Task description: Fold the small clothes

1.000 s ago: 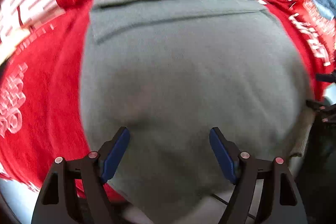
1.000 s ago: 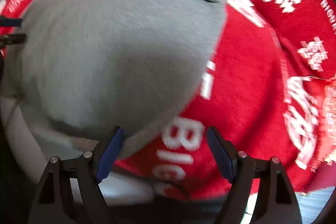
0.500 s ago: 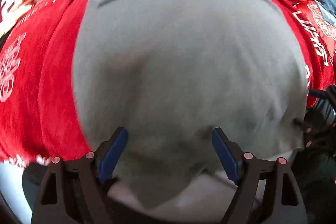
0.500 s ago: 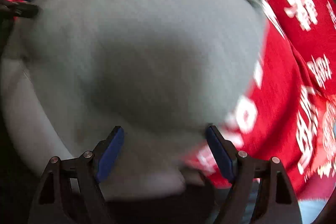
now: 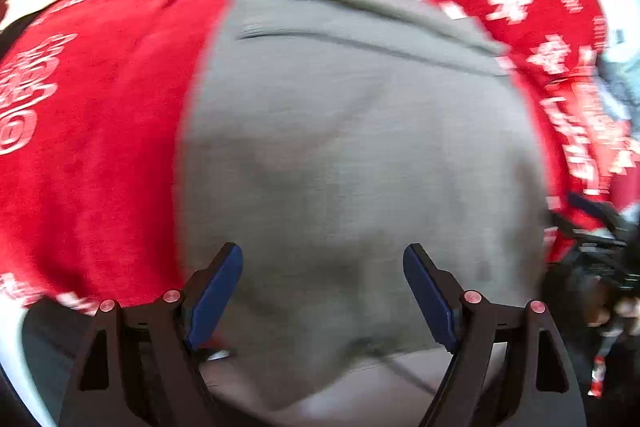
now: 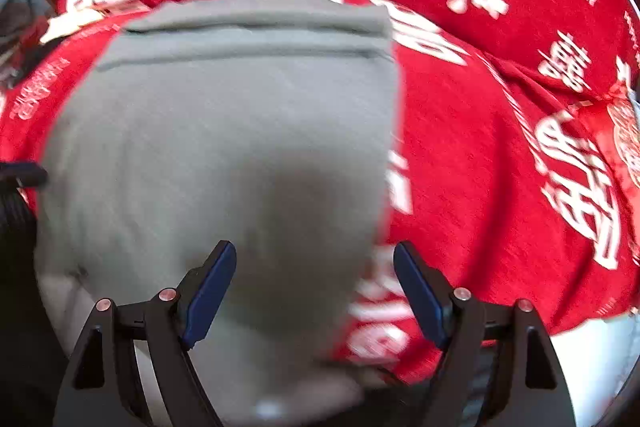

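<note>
Lying flat on the red printed cloth (image 6: 500, 155), the grey garment (image 5: 360, 155) is looking soft, light and floppy, best pinched at its near hem corners. It is spreading ahead of both claws; the left claw (image 5: 323, 293) and right claw (image 6: 315, 289) are standing wide, gripping nothing.

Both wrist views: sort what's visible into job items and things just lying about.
Job: grey garment lying on the cloth; left gripper and right gripper, both open above it.
Lying about: red printed cloth underneath; white surface at its edge.
</note>
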Motion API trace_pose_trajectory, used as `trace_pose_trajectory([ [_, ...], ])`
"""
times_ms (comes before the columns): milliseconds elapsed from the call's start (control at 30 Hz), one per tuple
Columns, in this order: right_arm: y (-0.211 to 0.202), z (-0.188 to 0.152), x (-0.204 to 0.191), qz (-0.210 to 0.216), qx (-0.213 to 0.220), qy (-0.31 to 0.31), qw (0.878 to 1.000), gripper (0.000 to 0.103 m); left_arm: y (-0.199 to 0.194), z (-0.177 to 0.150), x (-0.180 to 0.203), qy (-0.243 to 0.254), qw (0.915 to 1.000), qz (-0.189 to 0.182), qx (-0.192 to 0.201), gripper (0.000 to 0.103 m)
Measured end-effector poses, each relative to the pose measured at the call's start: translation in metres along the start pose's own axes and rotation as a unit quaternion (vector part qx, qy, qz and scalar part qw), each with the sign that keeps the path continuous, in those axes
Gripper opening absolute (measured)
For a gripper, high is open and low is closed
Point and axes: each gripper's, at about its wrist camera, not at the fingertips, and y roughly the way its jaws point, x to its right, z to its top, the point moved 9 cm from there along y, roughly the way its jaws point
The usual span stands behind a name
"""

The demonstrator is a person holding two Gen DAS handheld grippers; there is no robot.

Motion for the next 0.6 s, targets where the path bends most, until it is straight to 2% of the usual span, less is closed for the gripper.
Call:
trace_pose_trajectory([
  [67,0.007,-0.004,-0.033,0.024,-0.002,-0.014,1.000,0.084,0.006,-0.006,0.015,0.024,0.9996,-0.013,0.005,0.083],
  [100,0.012,-0.003,-0.038,0.028,-0.005,-0.023,0.999,0.084,0.011,-0.010,0.018,0.040,0.9992,-0.003,-0.001,0.083],
  [167,0.027,-0.009,-0.049,0.026,-0.023,-0.055,0.998,0.084,0.030,-0.023,0.018,0.090,0.9939,0.057,-0.029,0.083],
  [200,0.038,-0.020,-0.046,0.008,-0.048,-0.074,0.996,0.085,0.032,-0.026,0.023,0.125,0.9881,0.084,-0.028,0.083],
  [267,0.040,-0.030,-0.037,-0.011,-0.047,-0.093,0.995,0.088,0.036,-0.035,0.021,0.160,0.9769,0.133,-0.048,0.084],
  [333,0.041,-0.040,-0.028,-0.020,-0.074,-0.088,0.993,0.088,0.038,-0.048,0.010,0.174,0.9650,0.180,-0.078,0.088],
  [400,0.040,-0.051,-0.014,-0.028,-0.096,-0.077,0.992,0.088,0.036,-0.055,0.003,0.171,0.9604,0.197,-0.097,0.089],
  [433,0.036,-0.053,-0.009,-0.041,-0.101,-0.077,0.991,0.089,0.030,-0.054,0.002,0.166,0.9620,0.197,-0.091,0.089],
  [467,0.032,-0.052,-0.005,-0.051,-0.100,-0.076,0.991,0.089,0.021,-0.050,0.004,0.158,0.9681,0.180,-0.075,0.089],
  [533,0.018,-0.041,0.000,-0.044,-0.073,-0.075,0.994,0.089,0.005,-0.035,0.009,0.137,0.9794,0.142,-0.044,0.089],
  [600,0.010,-0.020,0.003,-0.037,-0.051,-0.066,0.996,0.089,-0.004,0.001,0.017,0.106,0.9870,0.120,-0.007,0.089],
])
